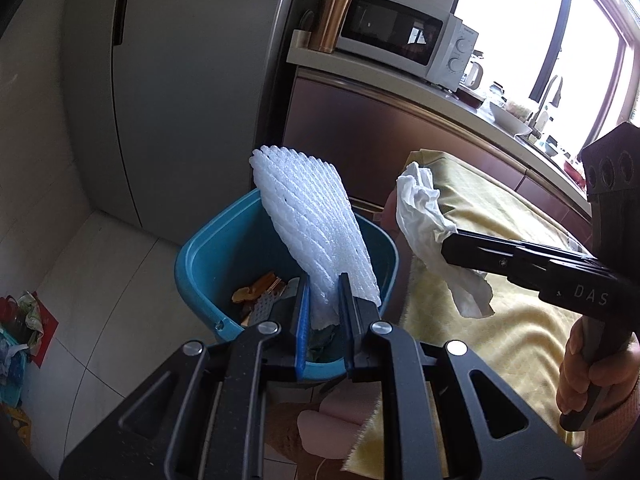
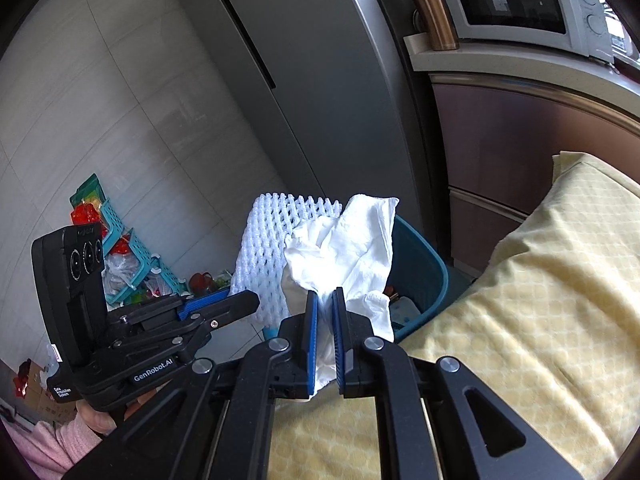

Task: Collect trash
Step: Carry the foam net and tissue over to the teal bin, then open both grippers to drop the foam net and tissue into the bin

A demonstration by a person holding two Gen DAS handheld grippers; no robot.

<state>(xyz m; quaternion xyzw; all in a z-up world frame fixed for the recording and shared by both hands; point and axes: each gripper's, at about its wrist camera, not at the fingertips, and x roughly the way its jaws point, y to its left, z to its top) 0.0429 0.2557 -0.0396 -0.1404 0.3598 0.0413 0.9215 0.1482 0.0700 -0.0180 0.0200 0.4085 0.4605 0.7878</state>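
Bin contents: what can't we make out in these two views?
- Left wrist view: the bin bottom is partly hidden behind the foam net and the left gripper.
- Right wrist view: the bin inside is mostly covered by the tissue in the right gripper.

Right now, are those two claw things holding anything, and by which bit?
Left gripper pinches the white foam net by its lower end; right gripper clamps the crumpled tissue near its bottom.

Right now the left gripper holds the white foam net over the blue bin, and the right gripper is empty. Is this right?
Not quite. The right gripper is not empty: it is shut on a crumpled white tissue, as the right wrist view shows. The rest stands.
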